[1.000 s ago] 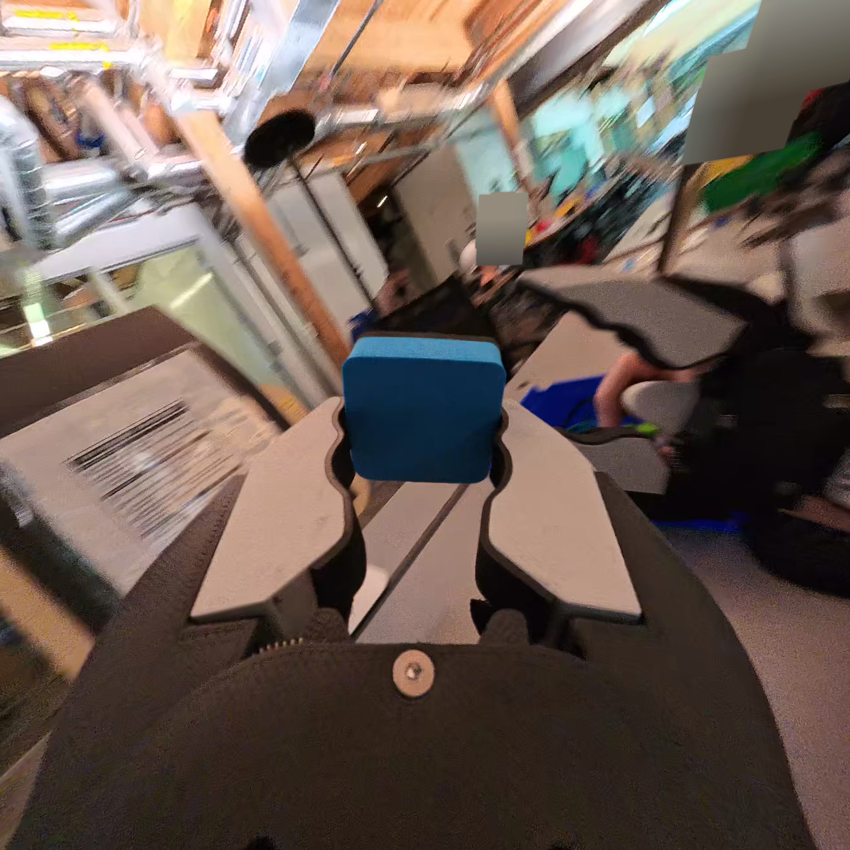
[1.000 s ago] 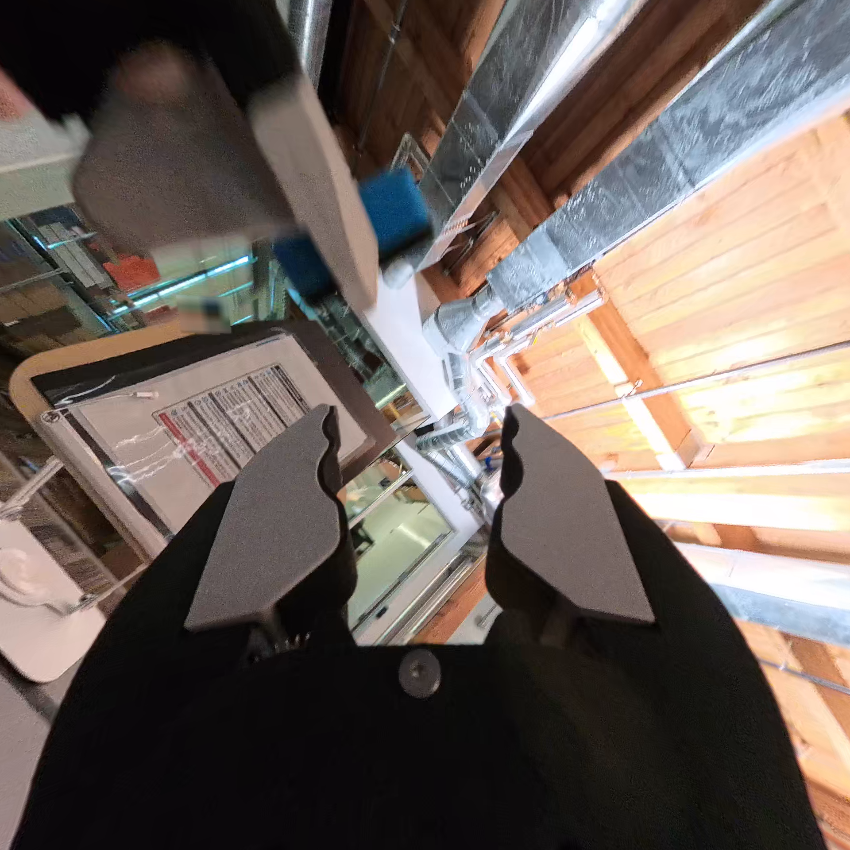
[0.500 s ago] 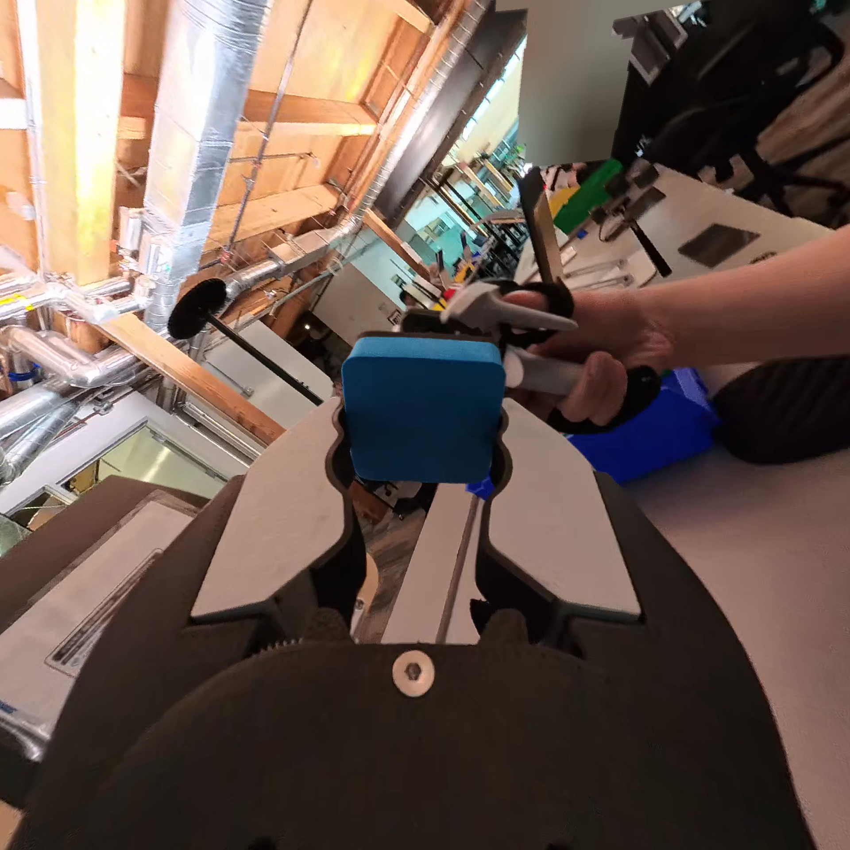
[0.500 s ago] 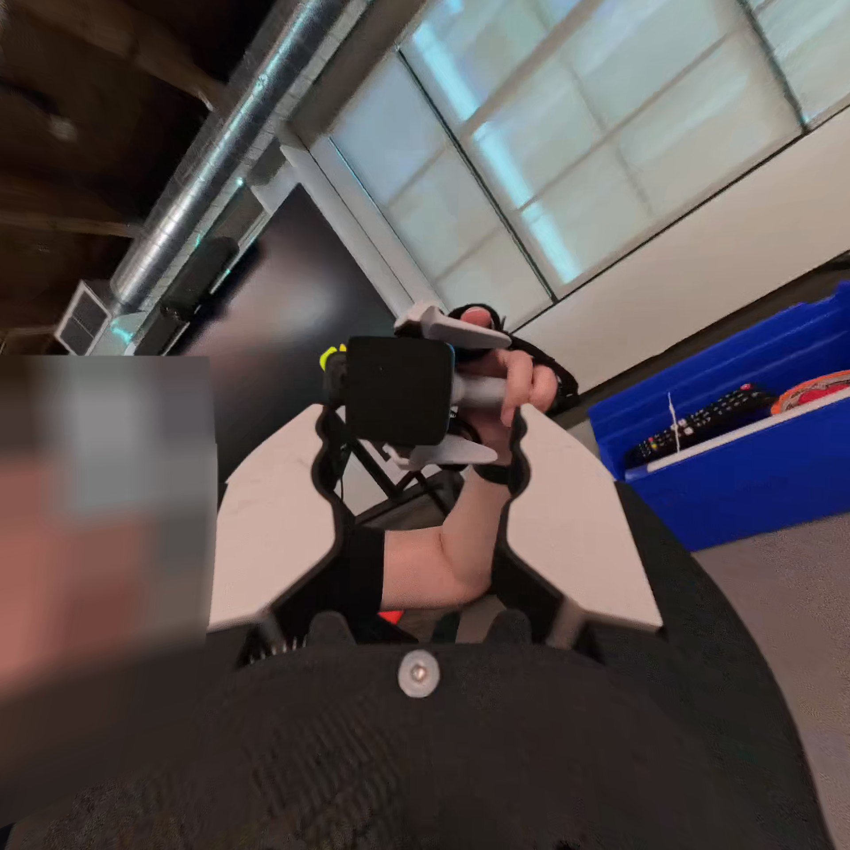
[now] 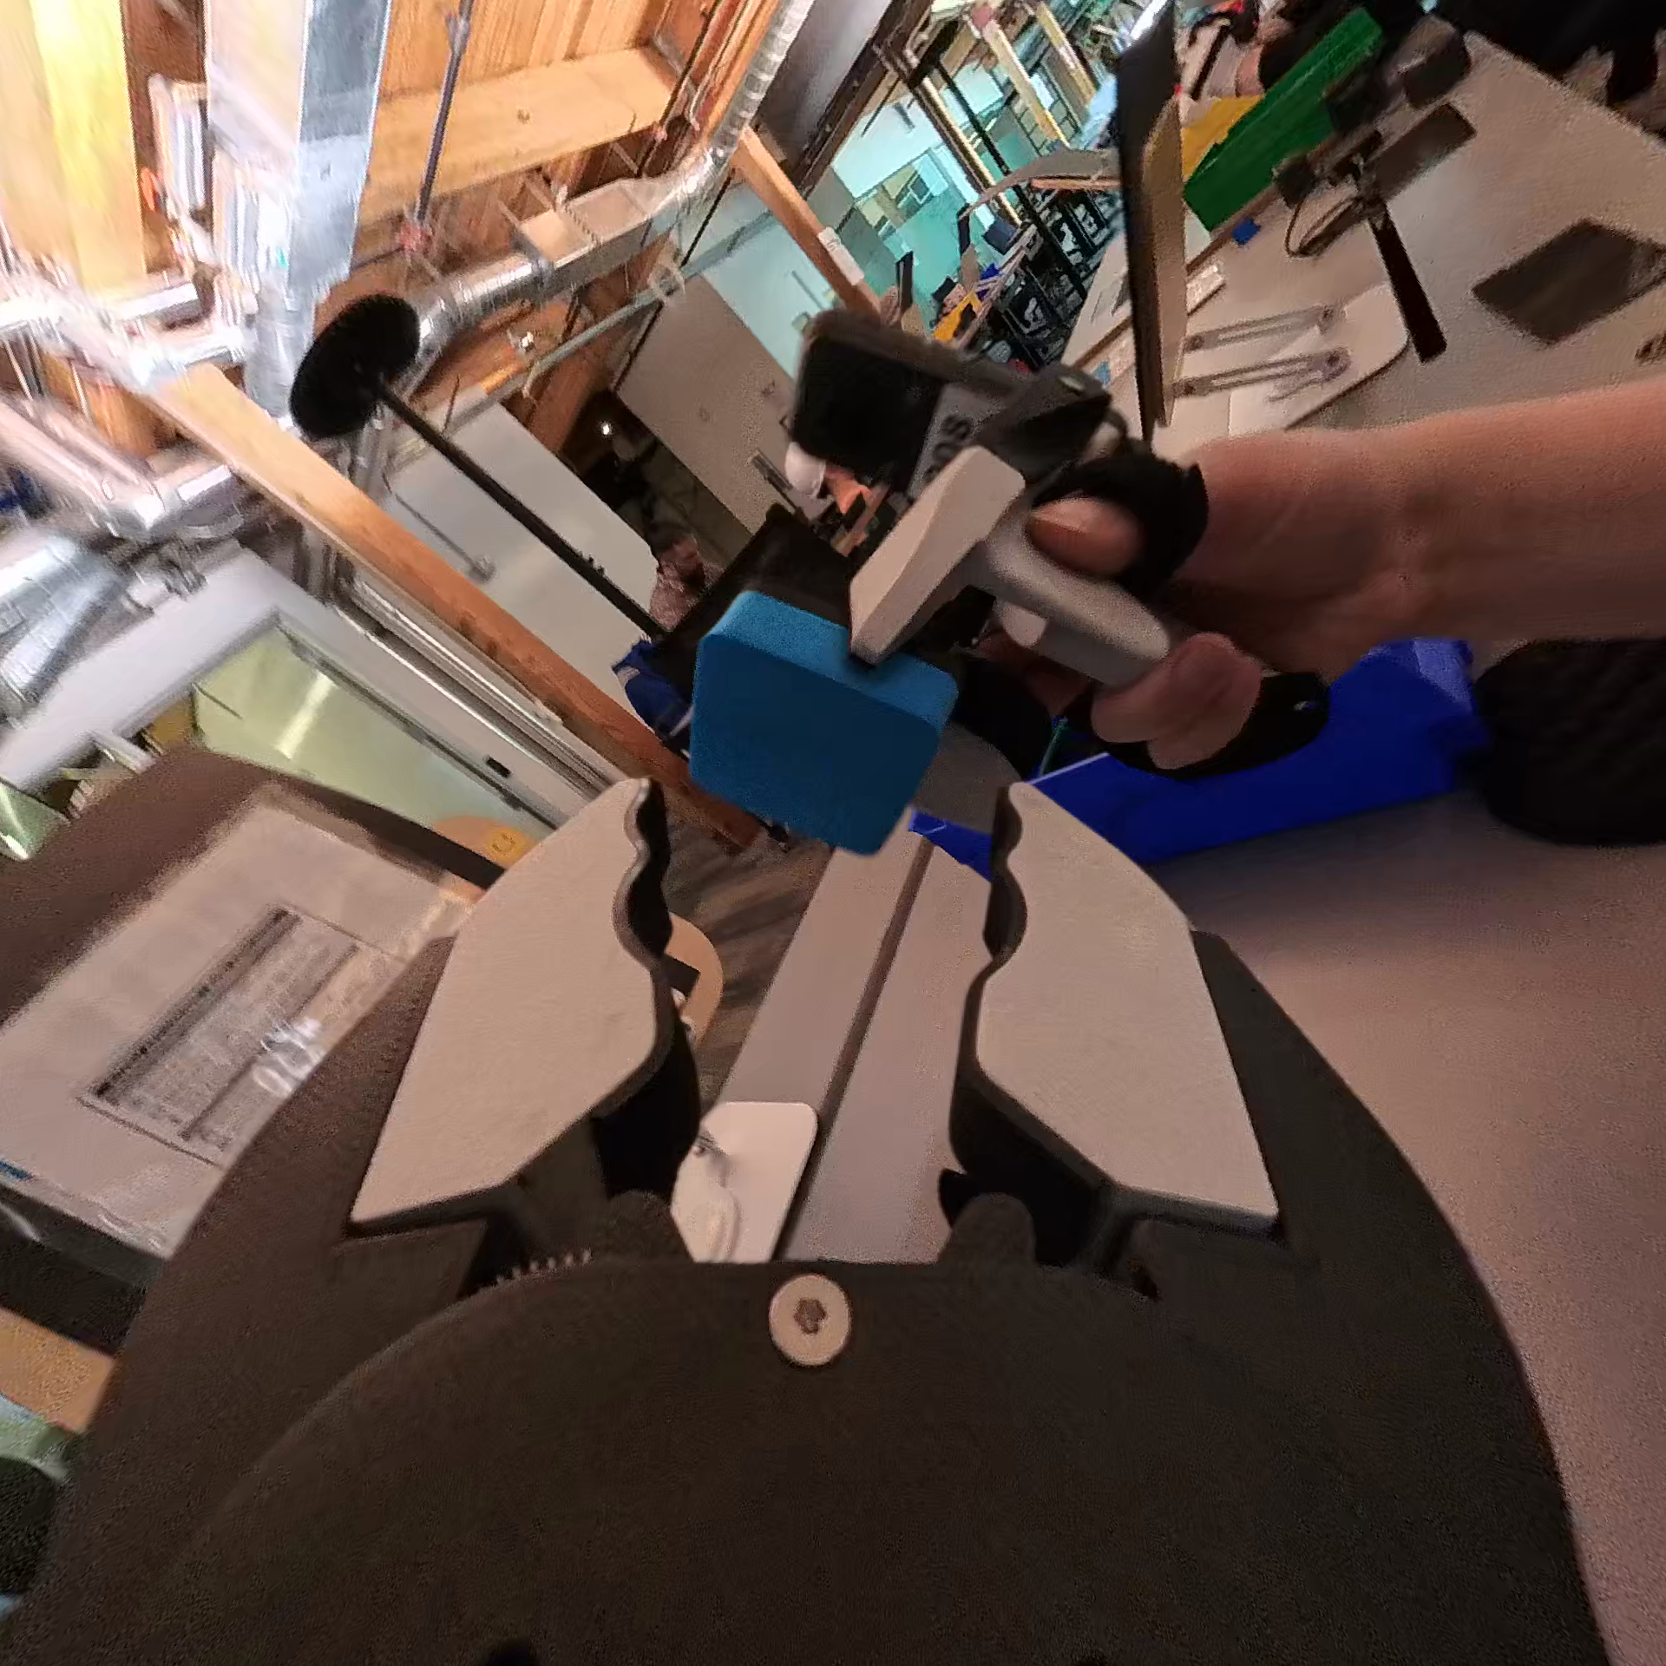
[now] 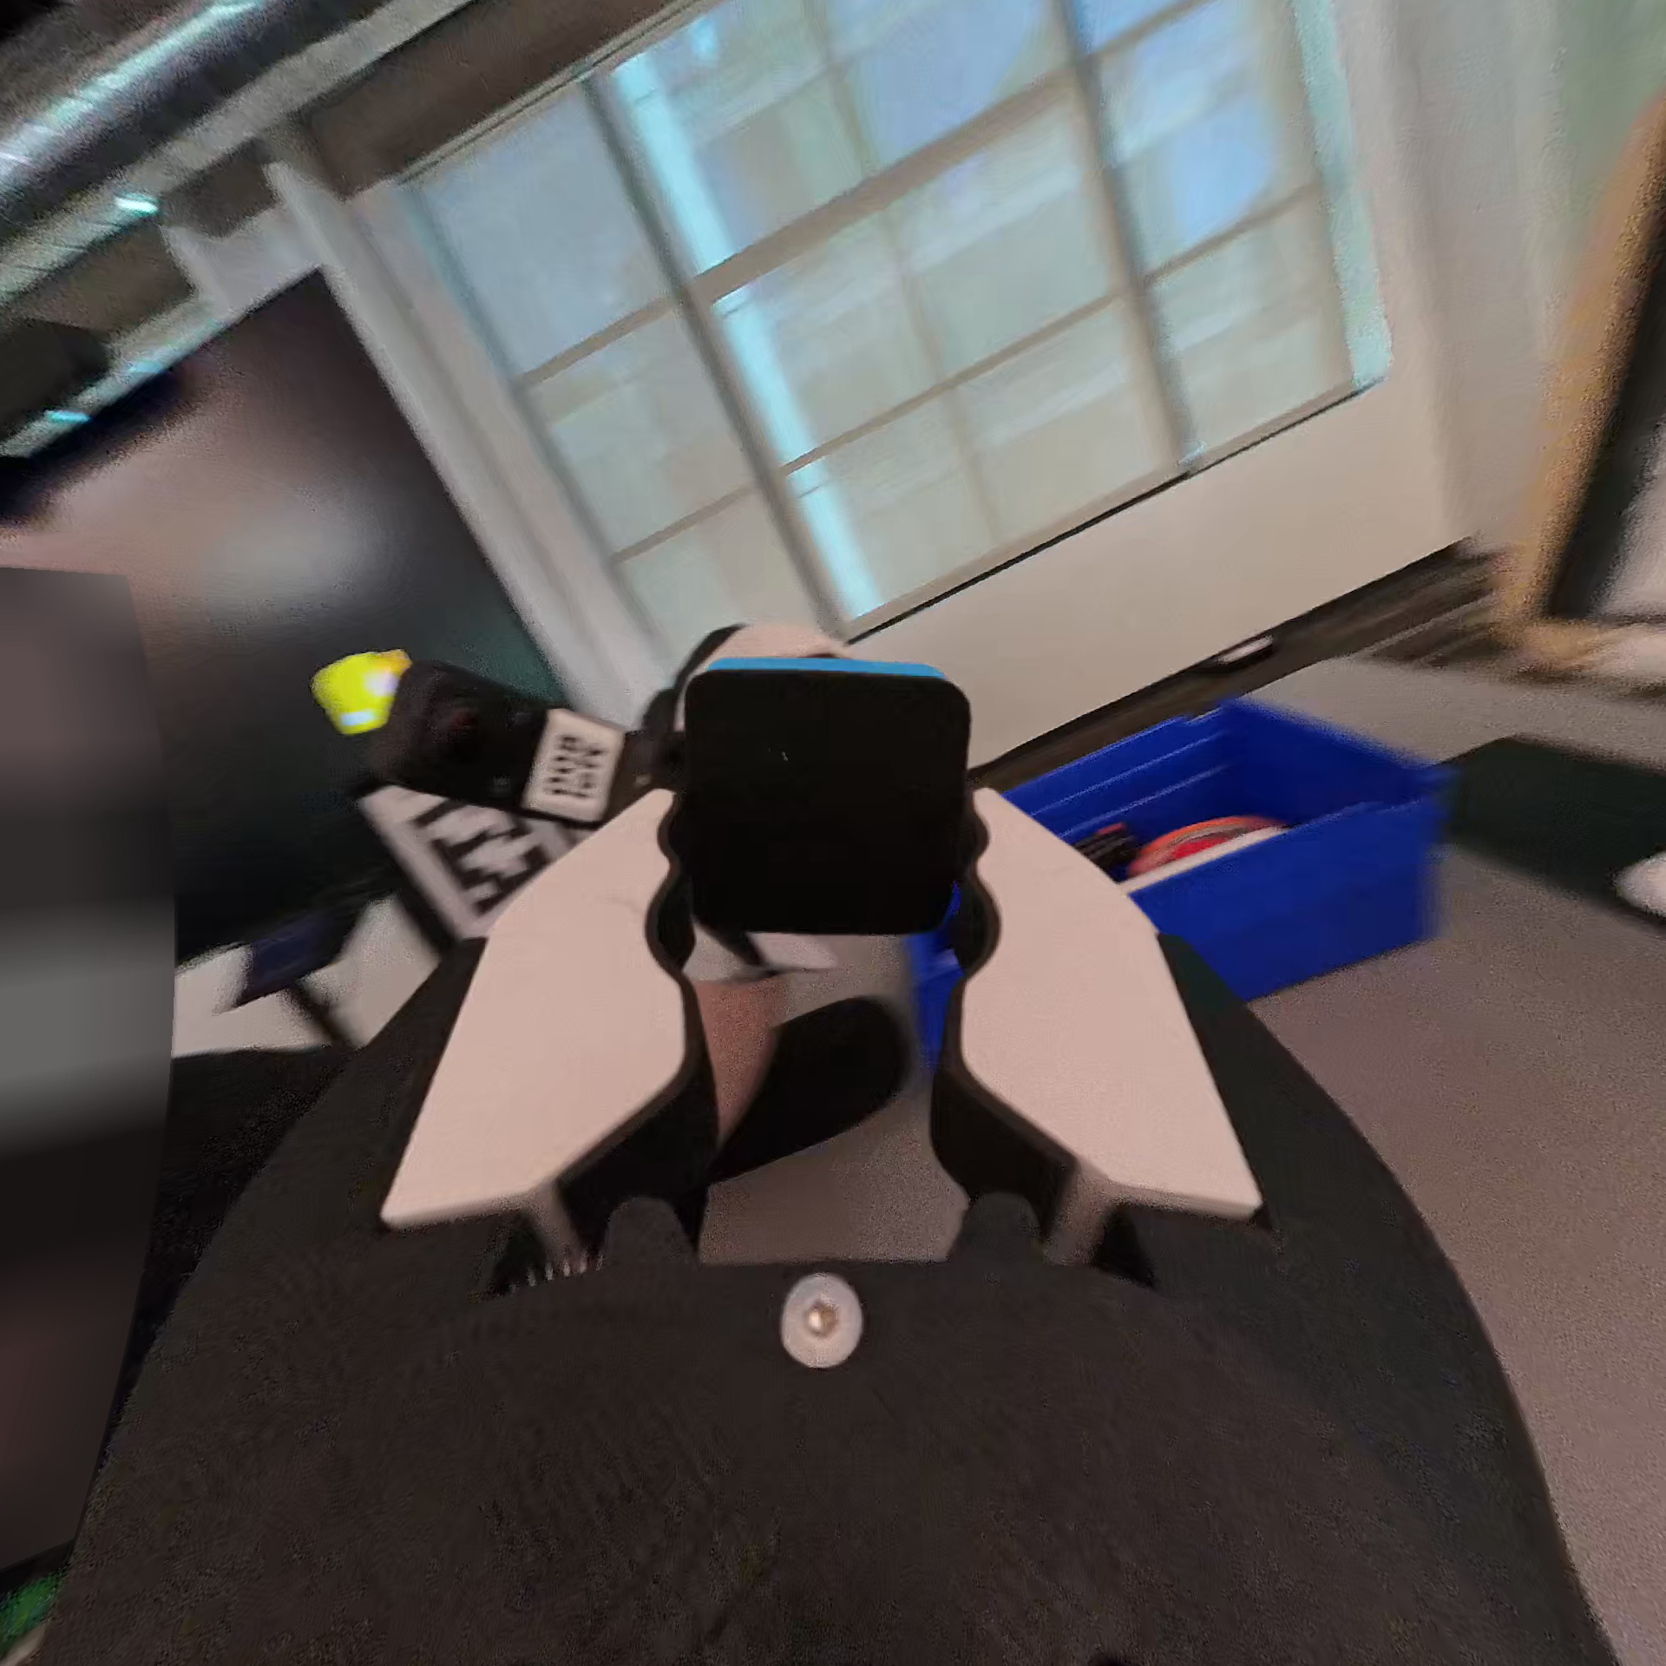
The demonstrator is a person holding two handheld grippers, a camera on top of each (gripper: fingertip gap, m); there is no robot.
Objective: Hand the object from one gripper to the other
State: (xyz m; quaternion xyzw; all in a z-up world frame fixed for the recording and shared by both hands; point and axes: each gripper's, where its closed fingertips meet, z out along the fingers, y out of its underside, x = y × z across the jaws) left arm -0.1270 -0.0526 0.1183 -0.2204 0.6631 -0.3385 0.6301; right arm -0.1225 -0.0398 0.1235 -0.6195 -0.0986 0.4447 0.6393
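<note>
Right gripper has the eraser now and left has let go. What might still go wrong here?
1. In the left wrist view the right gripper seems to pinch only one edge of the blue eraser, which juts out tilted; it may pivot or slip.
2. The open left gripper sits just beneath the eraser; withdrawing carelessly might knock it.
3. The right wrist view is motion-blurred, so a fast swing might shake it loose.

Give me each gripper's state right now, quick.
Left gripper: open, jaws apart, holding nothing.
Right gripper: shut on the blue foam block, its black face toward the right wrist view.
</note>
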